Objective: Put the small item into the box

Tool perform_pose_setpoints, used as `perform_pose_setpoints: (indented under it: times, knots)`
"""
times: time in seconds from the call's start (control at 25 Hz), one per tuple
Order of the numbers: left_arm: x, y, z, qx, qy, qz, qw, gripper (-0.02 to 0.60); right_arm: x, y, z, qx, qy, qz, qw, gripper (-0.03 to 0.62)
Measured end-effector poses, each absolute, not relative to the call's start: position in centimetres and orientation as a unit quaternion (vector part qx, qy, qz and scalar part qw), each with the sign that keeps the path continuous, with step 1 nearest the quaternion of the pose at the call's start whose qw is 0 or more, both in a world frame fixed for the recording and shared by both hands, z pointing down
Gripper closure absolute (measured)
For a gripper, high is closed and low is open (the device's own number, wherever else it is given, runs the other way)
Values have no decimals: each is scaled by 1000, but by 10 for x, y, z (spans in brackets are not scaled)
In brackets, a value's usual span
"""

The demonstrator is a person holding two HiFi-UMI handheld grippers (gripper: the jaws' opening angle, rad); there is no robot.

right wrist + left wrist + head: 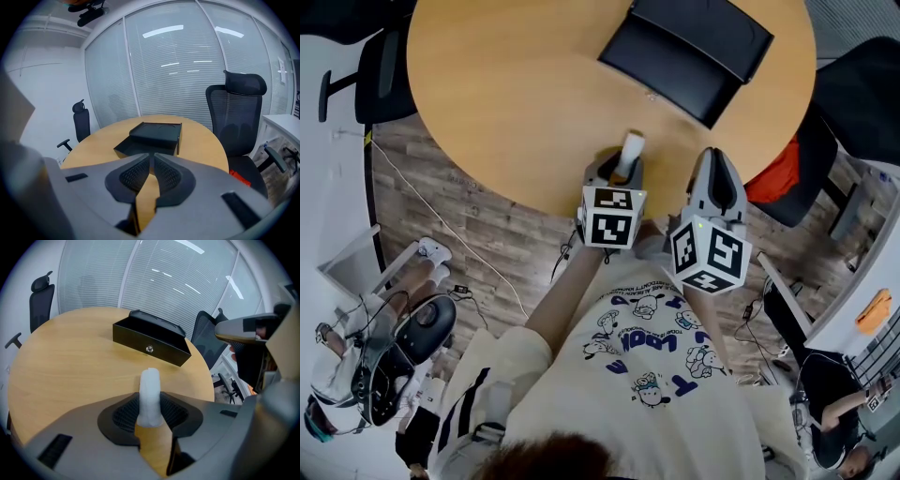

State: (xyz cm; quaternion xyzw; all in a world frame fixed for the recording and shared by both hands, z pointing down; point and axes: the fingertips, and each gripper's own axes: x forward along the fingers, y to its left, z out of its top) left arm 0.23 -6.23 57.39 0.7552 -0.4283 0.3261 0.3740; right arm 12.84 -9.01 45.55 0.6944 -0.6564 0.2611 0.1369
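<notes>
A small white, stick-like item (150, 397) stands upright between the jaws of my left gripper (150, 412), and both pads press on it. In the head view that item (631, 152) pokes out of the left gripper (623, 171) just above the table's near edge. The black box (684, 49) lies open at the far side of the round wooden table (516, 103), well apart from both grippers. It also shows ahead as the box (150, 341) and the box (152, 136). My right gripper (715, 180) hovers beside the left one, and its jaws, seen in the right gripper view (151, 171), are closed with nothing between them.
Black office chairs stand round the table: one chair (241, 112) on the right, another chair (40, 301) at the far left. A red object (778, 178) lies by the chair near the table's right edge. A glass wall with blinds (178, 61) is behind.
</notes>
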Motion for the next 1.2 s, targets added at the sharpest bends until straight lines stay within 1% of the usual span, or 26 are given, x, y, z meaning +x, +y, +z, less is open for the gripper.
perform_pose_setpoints:
  times: [0.48,1.2]
  knots:
    - [2,-82,535,775,-435,300,346,439,132,-98,435,705,-656,244,118,548]
    - [25,-132,466,804,-450,254,294,439,157,-115,409,720,-650,225,89,547]
